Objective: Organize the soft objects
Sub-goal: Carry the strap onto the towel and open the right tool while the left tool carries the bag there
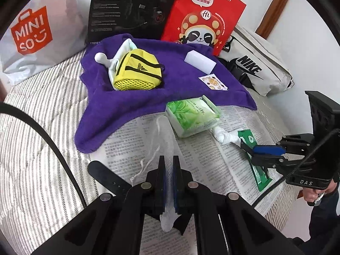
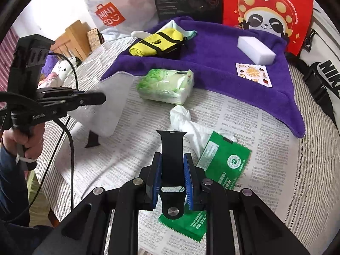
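Note:
My left gripper (image 1: pixel 169 163) is shut on a translucent drawstring pouch (image 1: pixel 164 136) and holds it above the newspaper (image 1: pixel 204 161); the pouch (image 2: pixel 110 106) hangs wide in the right wrist view. My right gripper (image 2: pixel 172 161) is shut on a black watch strap piece (image 2: pixel 171 148), above a green sachet (image 2: pixel 223 161). A second black strap piece (image 1: pixel 104 175) lies on the newspaper by the left gripper. A purple towel (image 1: pixel 148 97) carries a yellow Adidas pouch (image 1: pixel 138 72), a white sponge block (image 1: pixel 199 60) and a lemon-print sachet (image 1: pixel 213 81). A green tissue pack (image 1: pixel 191 116) and a knotted white bag (image 1: pixel 223 137) lie near the towel's edge.
A Miniso bag (image 1: pixel 38 38), a black box (image 1: pixel 131 8) and a red panda bag (image 1: pixel 204 14) stand at the back. A white Nike bag (image 1: pixel 255 68) lies at the right. The striped bedcover (image 1: pixel 36 148) falls away at the left.

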A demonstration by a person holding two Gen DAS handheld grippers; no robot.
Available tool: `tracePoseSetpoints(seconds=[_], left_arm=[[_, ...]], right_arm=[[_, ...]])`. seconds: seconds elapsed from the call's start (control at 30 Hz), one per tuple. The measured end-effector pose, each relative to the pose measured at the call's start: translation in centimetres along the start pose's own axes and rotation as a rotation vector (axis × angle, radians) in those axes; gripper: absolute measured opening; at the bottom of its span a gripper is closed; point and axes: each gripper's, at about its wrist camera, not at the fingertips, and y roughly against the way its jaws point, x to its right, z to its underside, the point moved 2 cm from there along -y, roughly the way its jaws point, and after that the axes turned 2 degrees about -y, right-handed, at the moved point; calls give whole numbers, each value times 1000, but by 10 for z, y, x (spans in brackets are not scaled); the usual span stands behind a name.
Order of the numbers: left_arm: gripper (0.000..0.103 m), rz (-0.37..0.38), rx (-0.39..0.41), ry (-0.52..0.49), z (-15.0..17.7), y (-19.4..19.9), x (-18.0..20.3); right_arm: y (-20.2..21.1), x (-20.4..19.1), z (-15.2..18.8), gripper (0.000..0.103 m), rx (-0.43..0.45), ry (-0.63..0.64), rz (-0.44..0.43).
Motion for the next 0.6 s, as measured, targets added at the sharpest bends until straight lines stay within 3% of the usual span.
tracePoseSetpoints(seconds=[0.27, 0.6], left_arm=[[6, -1, 16, 14, -5, 4, -1], [6, 4, 41, 3, -20, 13, 4]], right_arm=[[12, 14, -4, 20, 33, -30, 23], [17, 37, -35, 20, 85, -71, 55]])
